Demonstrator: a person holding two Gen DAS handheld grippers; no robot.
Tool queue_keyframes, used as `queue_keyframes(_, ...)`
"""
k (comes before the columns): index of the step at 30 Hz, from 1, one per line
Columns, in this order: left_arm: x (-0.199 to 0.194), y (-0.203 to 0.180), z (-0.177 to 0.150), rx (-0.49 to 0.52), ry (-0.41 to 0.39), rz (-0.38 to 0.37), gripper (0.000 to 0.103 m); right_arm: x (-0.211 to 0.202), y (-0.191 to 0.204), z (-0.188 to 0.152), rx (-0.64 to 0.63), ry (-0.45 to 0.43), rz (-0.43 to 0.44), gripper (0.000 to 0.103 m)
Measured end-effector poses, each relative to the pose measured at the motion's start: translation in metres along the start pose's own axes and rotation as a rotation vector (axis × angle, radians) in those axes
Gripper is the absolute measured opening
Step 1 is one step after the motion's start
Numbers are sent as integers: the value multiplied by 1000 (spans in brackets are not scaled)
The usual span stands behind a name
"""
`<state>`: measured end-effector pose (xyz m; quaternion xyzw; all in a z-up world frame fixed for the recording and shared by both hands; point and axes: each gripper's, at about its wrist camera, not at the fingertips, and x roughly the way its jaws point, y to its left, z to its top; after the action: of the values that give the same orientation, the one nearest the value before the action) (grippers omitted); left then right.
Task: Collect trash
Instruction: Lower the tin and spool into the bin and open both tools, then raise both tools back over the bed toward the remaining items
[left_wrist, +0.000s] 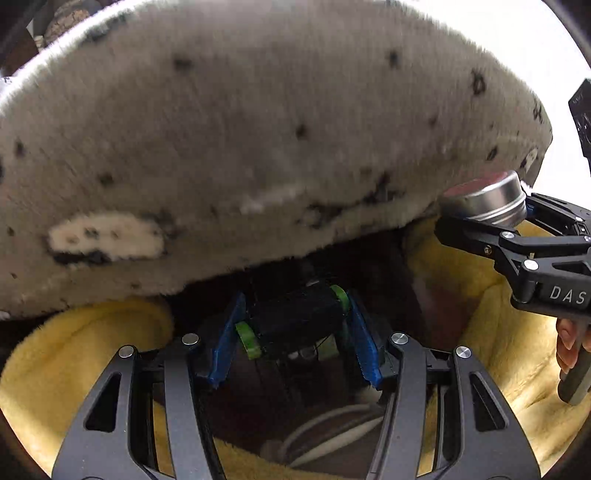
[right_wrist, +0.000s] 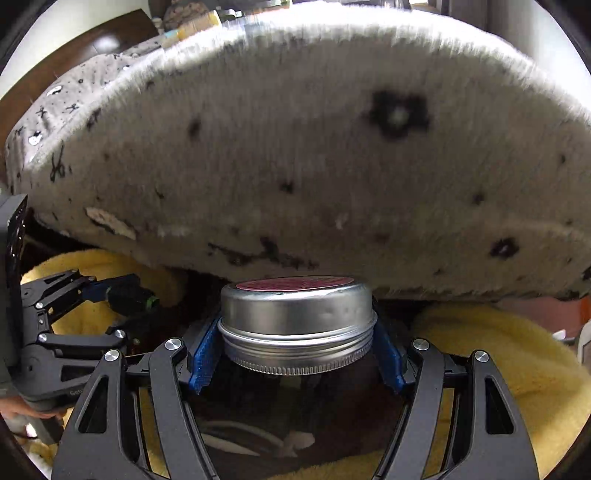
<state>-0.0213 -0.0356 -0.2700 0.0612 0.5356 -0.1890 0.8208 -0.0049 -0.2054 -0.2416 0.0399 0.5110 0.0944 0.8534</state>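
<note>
My left gripper (left_wrist: 295, 332) is shut on a black spool (left_wrist: 291, 314) with green end caps, held crosswise between the blue pads (left_wrist: 225, 343). In the right wrist view the same spool (right_wrist: 129, 295) shows at the left, in that gripper (right_wrist: 123, 301). My right gripper (right_wrist: 297, 332) is shut on a round silver tin (right_wrist: 295, 310) with a red label on its lid, its pads (right_wrist: 203, 354) pressing the threaded rim. The tin (left_wrist: 484, 199) also appears at the right of the left wrist view. Both grippers point steeply down over a dark opening.
A grey furry cushion (left_wrist: 258, 140) with dark spots fills the upper half of both views, close ahead. A yellow fleece blanket (right_wrist: 498, 354) surrounds the dark opening (left_wrist: 314, 424), where white cables lie. A person's hand (left_wrist: 567, 343) grips the right handle.
</note>
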Motion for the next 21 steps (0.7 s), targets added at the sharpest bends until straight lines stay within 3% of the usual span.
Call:
queue_keyframes(15, 41, -3, -14, -19, 132, -51, 52, 42, -5, -18, 65, 152, 76, 71)
queue_keyframes(18, 44, -3, -14, -21, 139, -52, 65, 44, -5, -19, 67, 151, 86, 72)
queue_keyframes(20, 43, -2, -15, -22, 136, -50, 69, 44, -4, -16, 64, 142, 83, 84)
queue_keyframes(21, 43, -2, -15, -22, 135, -47, 73, 43, -3, -14, 64, 137, 80, 84)
